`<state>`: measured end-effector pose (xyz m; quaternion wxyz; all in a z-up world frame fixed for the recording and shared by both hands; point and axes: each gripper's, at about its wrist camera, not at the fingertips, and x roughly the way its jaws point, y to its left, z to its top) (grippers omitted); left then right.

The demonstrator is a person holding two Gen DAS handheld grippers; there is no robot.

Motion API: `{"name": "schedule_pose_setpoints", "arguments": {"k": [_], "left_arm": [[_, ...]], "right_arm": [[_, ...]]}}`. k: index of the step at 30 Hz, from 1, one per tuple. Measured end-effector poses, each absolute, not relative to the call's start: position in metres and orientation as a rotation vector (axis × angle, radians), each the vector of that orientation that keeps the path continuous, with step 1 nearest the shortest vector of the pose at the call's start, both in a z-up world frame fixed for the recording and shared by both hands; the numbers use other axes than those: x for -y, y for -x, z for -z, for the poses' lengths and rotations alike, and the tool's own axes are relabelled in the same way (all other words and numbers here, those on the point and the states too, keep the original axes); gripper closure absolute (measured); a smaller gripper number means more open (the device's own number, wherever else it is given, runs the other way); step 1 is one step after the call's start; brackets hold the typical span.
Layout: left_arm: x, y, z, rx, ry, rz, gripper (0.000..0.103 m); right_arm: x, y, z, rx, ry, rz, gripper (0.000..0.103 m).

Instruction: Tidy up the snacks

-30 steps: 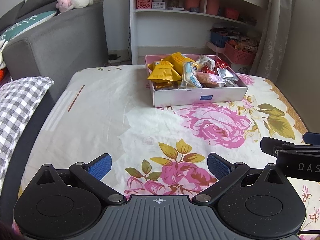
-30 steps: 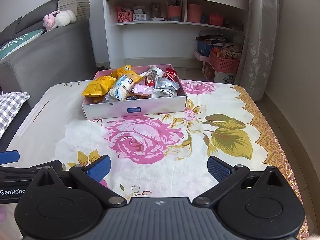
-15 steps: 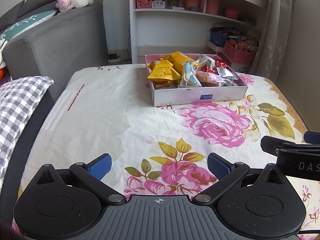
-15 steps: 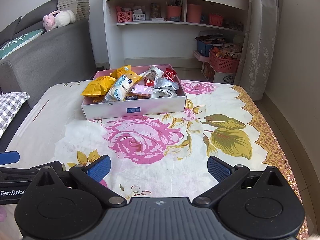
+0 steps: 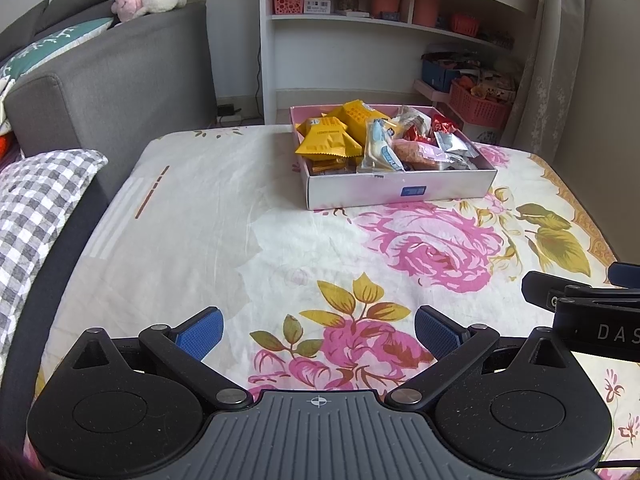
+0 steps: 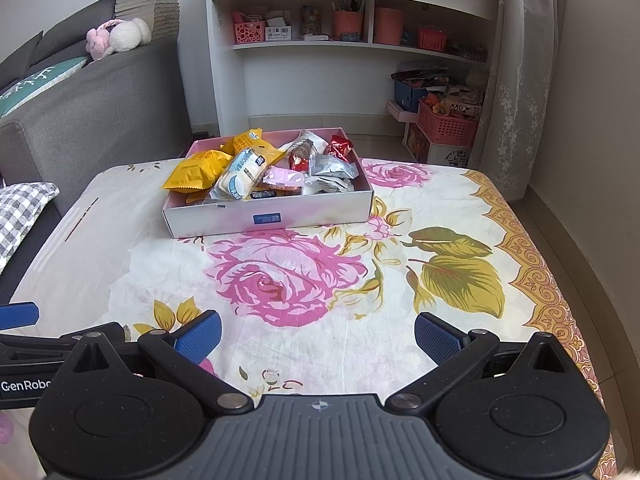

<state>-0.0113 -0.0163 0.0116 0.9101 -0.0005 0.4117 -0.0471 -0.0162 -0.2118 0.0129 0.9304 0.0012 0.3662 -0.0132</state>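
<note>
A shallow pink-and-white box (image 5: 400, 192) (image 6: 272, 216) stands at the far side of the flowered cloth, heaped with snack packets: yellow packets (image 5: 328, 142) (image 6: 198, 170), a white-and-blue packet (image 5: 380, 152) (image 6: 240, 174), a pink packet (image 6: 284, 178), silver packets (image 5: 454, 146) (image 6: 330, 170) and a red packet (image 6: 338, 150). My left gripper (image 5: 318, 330) is open and empty, well short of the box. My right gripper (image 6: 318, 332) is open and empty, also well short of it, to the right of the left one.
A grey sofa (image 5: 108, 76) with a checked cushion (image 5: 36, 200) lies to the left. A white shelf unit (image 6: 352, 52) and pink baskets (image 6: 446, 126) stand behind the table. A curtain (image 6: 516, 80) hangs at the right. The flowered cloth (image 5: 248, 240) covers the table.
Both views have barely shifted; the box sits very slightly higher in the left wrist view. Both grippers remain open and empty.
</note>
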Motion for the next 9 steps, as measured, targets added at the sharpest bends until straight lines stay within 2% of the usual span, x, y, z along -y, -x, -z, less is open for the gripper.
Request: {"name": "schedule_pose_setpoints", "arguments": {"k": [9], "left_arm": [[0.0176, 0.0096, -0.0079, -0.856, -0.006, 0.099, 0.0]], "right_arm": [[0.2117, 0.017, -0.0108, -0.752, -0.001, 0.029, 0.007]]}}
